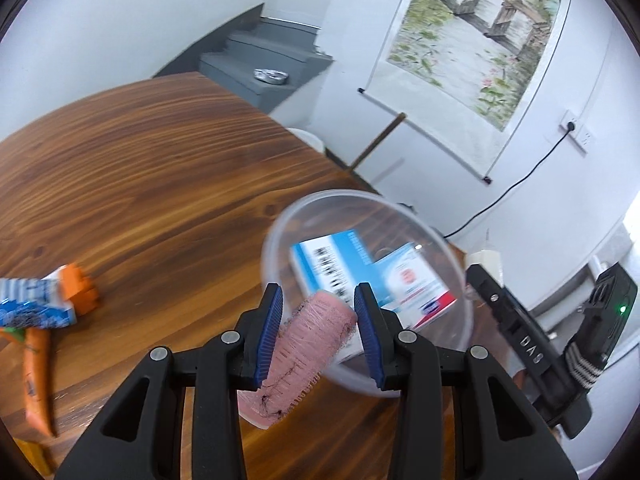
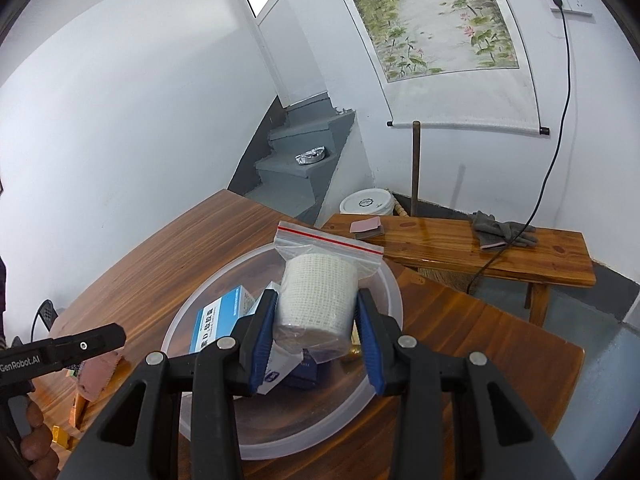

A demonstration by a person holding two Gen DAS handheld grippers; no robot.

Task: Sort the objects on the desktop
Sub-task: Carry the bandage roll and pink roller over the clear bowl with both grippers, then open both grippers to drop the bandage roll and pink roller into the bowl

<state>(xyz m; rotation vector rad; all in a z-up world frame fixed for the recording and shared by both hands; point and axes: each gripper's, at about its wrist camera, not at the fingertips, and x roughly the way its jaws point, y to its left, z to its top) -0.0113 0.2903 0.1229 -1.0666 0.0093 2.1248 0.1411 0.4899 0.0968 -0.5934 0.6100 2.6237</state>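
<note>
My left gripper (image 1: 319, 294) is shut on a pink bristled brush (image 1: 308, 344) and holds it above the wooden table (image 1: 140, 184), at the near rim of a clear plastic bowl (image 1: 340, 195). Two blue-and-white boxes (image 1: 332, 264) lie inside the bowl. My right gripper (image 2: 317, 300) is shut on a white gauze roll in a zip bag (image 2: 316, 300), held over the same bowl (image 2: 300, 424) and above a box (image 2: 220, 320). A finger of the left gripper (image 2: 80, 346) with the brush (image 2: 98, 372) shows at the left edge of the right wrist view.
An orange tube (image 1: 38, 376), a blue-white packet (image 1: 32, 304) and an orange block (image 1: 80, 288) lie on the table's left side. Behind the table stands a wooden bench (image 2: 440, 248) with grey gloves (image 2: 504, 232), then a white bucket (image 2: 368, 202), grey stairs and a hanging scroll.
</note>
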